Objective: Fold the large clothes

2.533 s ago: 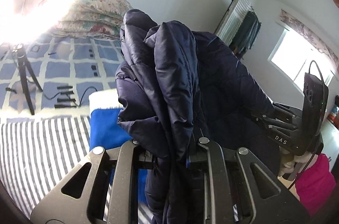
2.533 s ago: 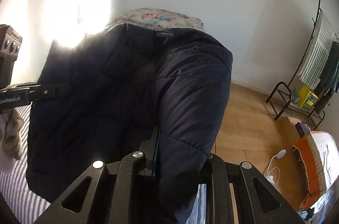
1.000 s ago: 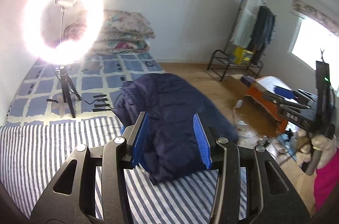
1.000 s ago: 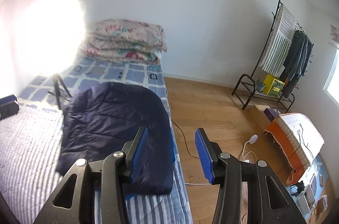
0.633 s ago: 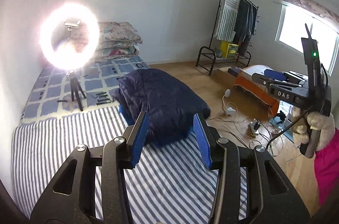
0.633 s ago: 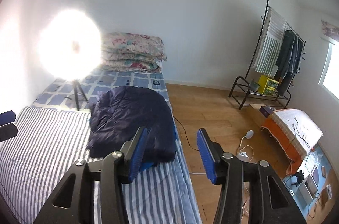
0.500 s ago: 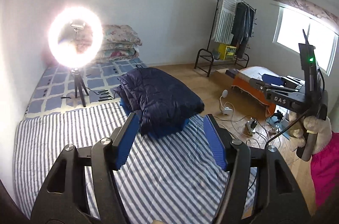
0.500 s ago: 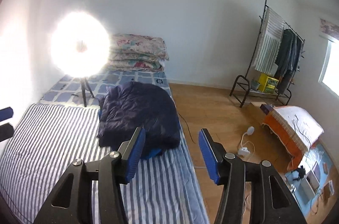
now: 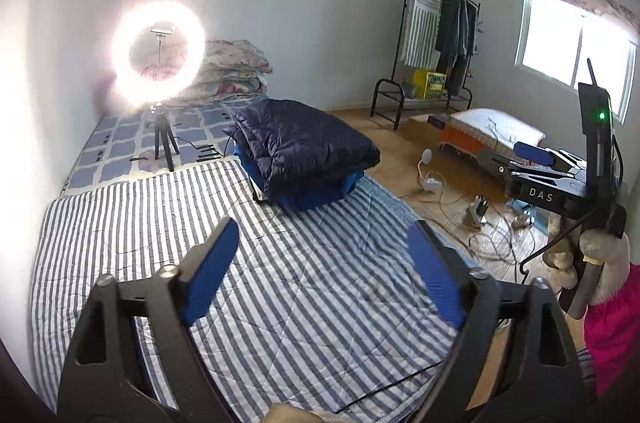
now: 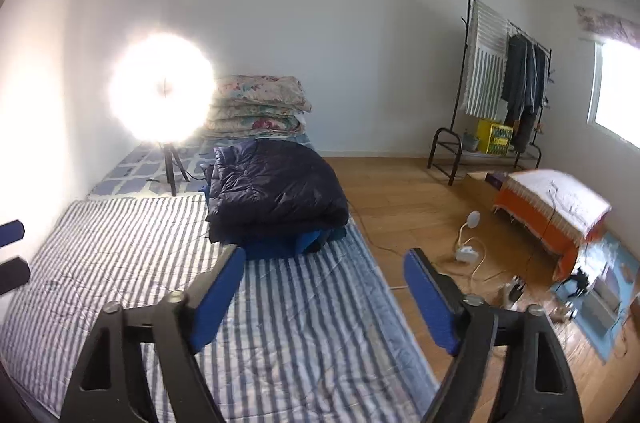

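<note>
While both claws are held up over the bed, nothing is gripped by either one. In the left wrist view, the left claw (image 9: 322, 263) is seen at the bottom of the frame with its blue pads (image 9: 210, 271) spread wide apart, so it is let go. In the right wrist view, the right claw (image 10: 324, 293) is seen at the bottom of the frame with its blue pads (image 10: 218, 293) spread wide apart too, and only the bed is seen between them. The right claw is also seen at the right edge of the left wrist view (image 9: 536, 163), held in a pale furry glove (image 9: 604, 255).

The dark blue puffy jacket (image 9: 304, 147) is found folded in the middle of the left wrist view, above the claw and well apart from it. It is laid on top of a bright blue cloth (image 9: 320, 193), which sticks out under its near edge. In the right wrist view the jacket (image 10: 276, 191) is seen just left of the middle, at the far right part of the striped sheet (image 10: 120, 263).

A glowing ring light (image 9: 158, 53) on a small tripod is stood in the upper left of the left wrist view. A pile of flowery quilts (image 10: 258, 109) is stacked against the wall behind the jacket. A clothes rack (image 10: 504, 79) is stood at the upper right, on the wooden floor (image 10: 400, 199).
</note>
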